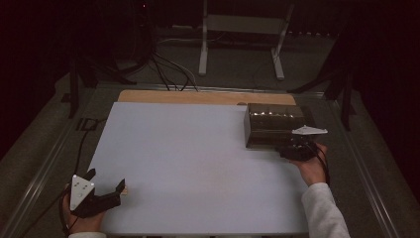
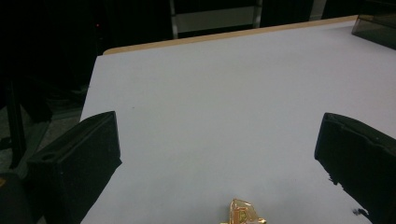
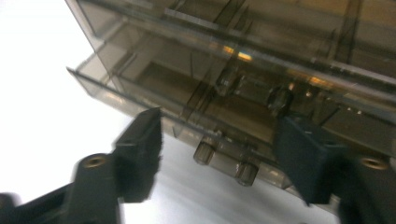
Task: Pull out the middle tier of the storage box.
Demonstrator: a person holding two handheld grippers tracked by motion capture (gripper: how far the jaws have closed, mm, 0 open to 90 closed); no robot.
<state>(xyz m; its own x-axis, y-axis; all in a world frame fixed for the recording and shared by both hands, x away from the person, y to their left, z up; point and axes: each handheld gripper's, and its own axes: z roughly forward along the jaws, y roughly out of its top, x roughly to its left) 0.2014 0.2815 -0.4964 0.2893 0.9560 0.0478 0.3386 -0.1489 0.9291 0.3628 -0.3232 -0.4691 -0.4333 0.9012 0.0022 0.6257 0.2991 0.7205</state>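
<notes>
A smoky clear plastic drawer box stands at the table's right side; its corner also shows in the left gripper view. My right gripper is at the box's front. In the right gripper view its jaws stand apart on either side of two small knobs on the lower drawer, and the pads do not touch them. My left gripper rests at the table's near left corner, open. A small gold-wrapped sweet lies on the table just before it.
The white table top has a wooden strip along its far edge. Behind it are a white stand, dark cables on the floor and dark frame legs on both sides.
</notes>
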